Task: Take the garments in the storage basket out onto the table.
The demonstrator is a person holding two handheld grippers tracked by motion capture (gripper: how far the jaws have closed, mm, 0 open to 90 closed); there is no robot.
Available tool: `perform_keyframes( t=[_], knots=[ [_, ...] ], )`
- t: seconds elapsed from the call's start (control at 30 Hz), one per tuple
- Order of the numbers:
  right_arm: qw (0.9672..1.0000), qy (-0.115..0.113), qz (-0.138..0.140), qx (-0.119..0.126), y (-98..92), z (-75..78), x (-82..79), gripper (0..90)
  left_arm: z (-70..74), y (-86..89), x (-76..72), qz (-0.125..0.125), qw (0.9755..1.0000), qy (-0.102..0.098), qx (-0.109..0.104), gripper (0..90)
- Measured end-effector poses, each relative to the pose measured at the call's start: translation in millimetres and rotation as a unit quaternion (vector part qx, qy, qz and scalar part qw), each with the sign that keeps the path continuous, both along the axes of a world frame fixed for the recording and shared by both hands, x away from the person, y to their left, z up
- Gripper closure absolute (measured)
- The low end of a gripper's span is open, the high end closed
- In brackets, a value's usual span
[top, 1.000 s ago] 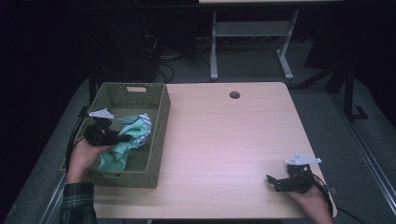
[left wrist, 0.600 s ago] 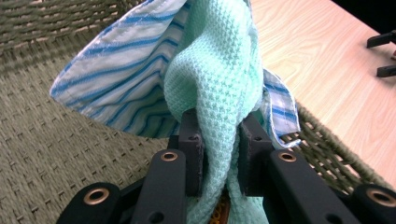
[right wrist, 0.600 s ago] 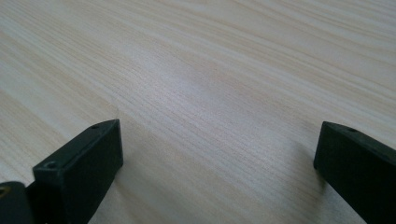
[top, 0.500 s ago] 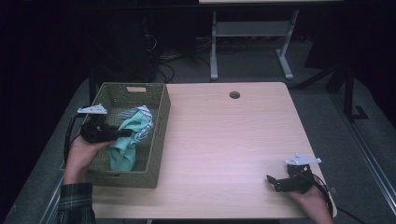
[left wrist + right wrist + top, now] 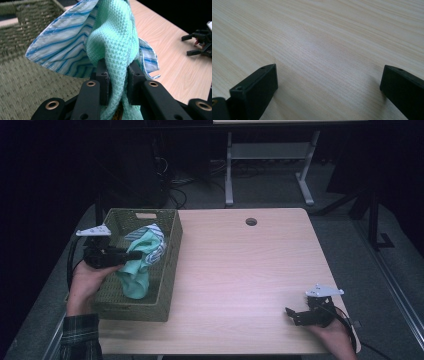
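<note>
Over the basket (image 5: 170, 270) at the table's left edge, our left gripper (image 5: 134, 255) clamped the green cloth (image 5: 137, 272), whose dragged-up striped cloth (image 5: 159, 249) could drop outside, while our right gripper (image 5: 295, 316) gaped empty near the front right corner.

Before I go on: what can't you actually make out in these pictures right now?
- Basket floor, high view: hidden under the hanging mint cloth.
- Striped cloth, left gripper view: whether it is pinched too; the mint cloth covers the left tongs.
- Right tongs, right gripper view: cut off by the edge.
</note>
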State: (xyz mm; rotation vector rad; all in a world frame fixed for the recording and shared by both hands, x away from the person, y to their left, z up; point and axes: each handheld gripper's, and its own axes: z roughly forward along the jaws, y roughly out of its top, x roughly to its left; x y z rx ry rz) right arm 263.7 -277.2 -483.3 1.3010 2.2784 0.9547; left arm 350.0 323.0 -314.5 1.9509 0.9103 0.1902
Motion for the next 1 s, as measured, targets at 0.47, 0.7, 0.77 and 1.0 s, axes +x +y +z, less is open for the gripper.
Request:
perform_keyframes(
  t=[0.47, 0.7, 0.77, 1.0],
  knots=[
    [1.0, 0.0, 0.0, 0.0, 0.0, 0.0, 0.0, 0.8, 21.5, -15.2, -2.5, -0.01, 0.9997, -0.018, -0.012, 74.9],
    [1.0, 0.0, 0.0, 0.0, 0.0, 0.0, 0.0, 0.8, 30.7, -23.3, -3.7, -0.014, 0.9994, -0.027, -0.019, 75.1],
    [1.0, 0.0, 0.0, 0.0, 0.0, 0.0, 0.0, 0.8, 33.5, -25.9, -4.4, -0.014, 0.9991, -0.031, -0.024, 75.2],
    [1.0, 0.0, 0.0, 0.0, 0.0, 0.0, 0.0, 0.8, 42.0, -34.5, -6.2, -0.023, 0.9981, -0.045, -0.035, 75.4]
  ],
)
